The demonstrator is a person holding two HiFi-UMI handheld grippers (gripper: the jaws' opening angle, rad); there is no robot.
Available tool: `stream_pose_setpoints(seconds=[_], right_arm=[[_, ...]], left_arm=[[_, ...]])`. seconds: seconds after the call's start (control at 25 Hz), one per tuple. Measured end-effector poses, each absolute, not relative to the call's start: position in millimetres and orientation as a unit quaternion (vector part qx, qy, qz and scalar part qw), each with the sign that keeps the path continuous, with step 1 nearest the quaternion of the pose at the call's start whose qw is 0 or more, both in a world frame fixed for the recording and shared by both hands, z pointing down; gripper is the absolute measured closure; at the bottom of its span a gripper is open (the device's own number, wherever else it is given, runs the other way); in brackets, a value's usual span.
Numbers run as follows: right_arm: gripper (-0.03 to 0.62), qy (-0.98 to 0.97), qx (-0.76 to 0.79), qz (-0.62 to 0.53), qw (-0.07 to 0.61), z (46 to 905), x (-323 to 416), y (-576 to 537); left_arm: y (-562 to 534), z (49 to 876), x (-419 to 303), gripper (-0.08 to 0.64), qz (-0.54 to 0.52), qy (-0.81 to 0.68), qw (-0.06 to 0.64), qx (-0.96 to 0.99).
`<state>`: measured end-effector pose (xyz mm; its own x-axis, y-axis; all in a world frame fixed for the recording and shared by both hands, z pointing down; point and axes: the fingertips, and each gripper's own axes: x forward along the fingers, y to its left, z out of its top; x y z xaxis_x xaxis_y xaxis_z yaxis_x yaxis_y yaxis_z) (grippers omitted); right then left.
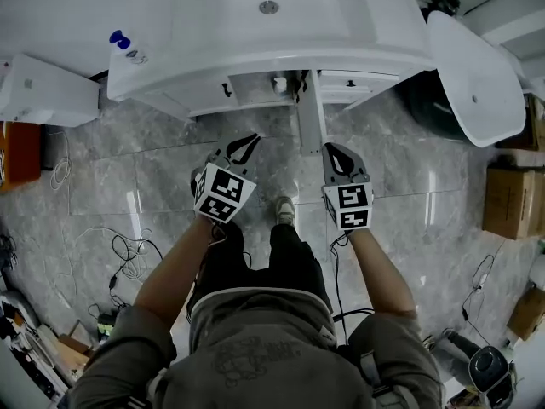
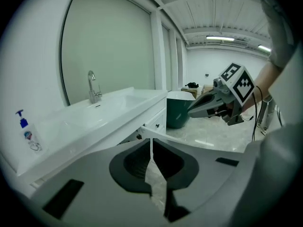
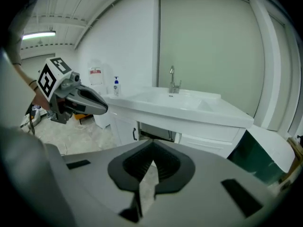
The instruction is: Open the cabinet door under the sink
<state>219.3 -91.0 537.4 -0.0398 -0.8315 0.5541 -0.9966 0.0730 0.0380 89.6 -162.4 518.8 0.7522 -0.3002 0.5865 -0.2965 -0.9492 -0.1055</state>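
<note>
Head view: your left claw (image 1: 247, 146) and right claw (image 1: 339, 156) hang over the marble floor (image 1: 153, 169), both pointing at the white sink (image 1: 358, 32). Under it, the cabinet door (image 1: 310, 118) stands open, edge-on toward you. Its free edge lies between the two claws, nearer the right one. The basin shows its drain (image 1: 268, 7), and a blue-capped bottle (image 1: 121, 43) stands on the sink's left corner.

Left gripper view: the left claw is clenched, tips meeting with nothing between them. The door's top edge lies just past those tips. The right claw is held above the door, clear of it, in front of a dark green tub (image 2: 177, 111).

Right gripper view: the right claw is clenched on nothing. The opened compartment (image 3: 156, 132) lies beyond its tips. Its interior is dark, and you cannot tell what is in it.
</note>
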Motion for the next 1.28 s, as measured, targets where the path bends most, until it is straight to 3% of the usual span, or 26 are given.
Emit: stream_pose_setpoints(seconds=[0.52, 1.28], right_arm=[[0.565, -0.748, 0.645, 0.063, 0.141, 338, 151, -139], [0.563, -0.796, 0.602, -0.066, 0.011, 123, 73, -134]], left_arm=[[-199, 356, 44, 0.529, -0.199, 0.203, 0.028, -0.958], [-186, 148, -16, 0.529, -0.086, 0.241, 0.193, -0.947]])
